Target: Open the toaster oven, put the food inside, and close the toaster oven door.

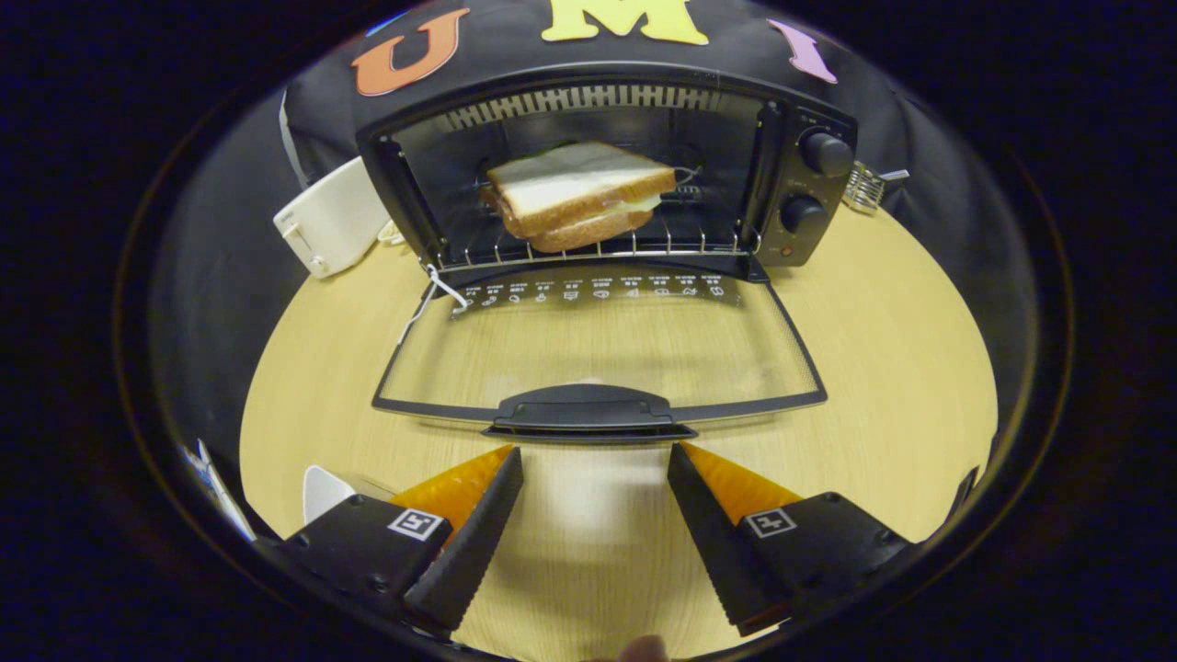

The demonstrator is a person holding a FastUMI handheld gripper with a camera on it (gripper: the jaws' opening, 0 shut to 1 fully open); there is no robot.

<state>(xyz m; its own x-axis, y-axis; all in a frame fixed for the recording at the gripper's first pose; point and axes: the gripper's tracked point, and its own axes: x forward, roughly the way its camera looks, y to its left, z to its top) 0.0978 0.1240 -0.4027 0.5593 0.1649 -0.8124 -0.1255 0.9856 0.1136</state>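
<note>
A black toaster oven stands at the far side of the wooden table, its glass door folded down flat toward me. A sandwich of white bread lies on the wire rack inside the oven. The door's black handle sits just ahead of my fingertips. My gripper is open, its two fingers spread wide over bare table with nothing between them.
A white toaster stands left of the oven against the booth wall. A wire utensil lies behind the oven's right side. A white string hangs at the door's left hinge. A white object sits beside my left finger.
</note>
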